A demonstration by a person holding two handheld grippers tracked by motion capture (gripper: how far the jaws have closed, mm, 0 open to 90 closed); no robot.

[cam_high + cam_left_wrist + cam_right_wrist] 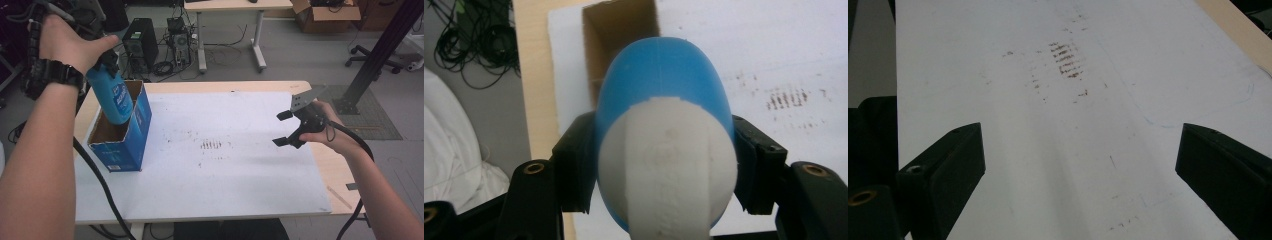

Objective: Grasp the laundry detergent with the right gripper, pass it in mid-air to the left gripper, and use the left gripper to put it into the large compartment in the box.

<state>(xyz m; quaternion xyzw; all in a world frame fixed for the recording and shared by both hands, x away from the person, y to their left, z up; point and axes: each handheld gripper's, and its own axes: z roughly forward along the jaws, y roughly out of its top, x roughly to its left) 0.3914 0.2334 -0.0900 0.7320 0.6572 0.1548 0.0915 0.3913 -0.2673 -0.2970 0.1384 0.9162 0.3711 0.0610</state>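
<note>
A blue bottle (113, 97) with a white label hangs upright, its lower end dipping into the open top of a blue cardboard box (127, 137) at the table's left. My left gripper (107, 59) is shut on the bottle's top, pointing straight down. In the left gripper view the bottle (664, 105) bulges between both jaws, its white cap (669, 170) nearest the camera, and the box's brown inside (619, 35) lies below it. My right gripper (285, 129) stands open over the white sheet at the right, nothing between its jaws (1078, 165).
A white sheet (225, 170) covers most of the wooden table (335, 175), with brown smudges (212, 145) near its middle. Beyond the far edge stand computer towers (140, 42), cables, another desk (230, 30) and a black post (375, 50).
</note>
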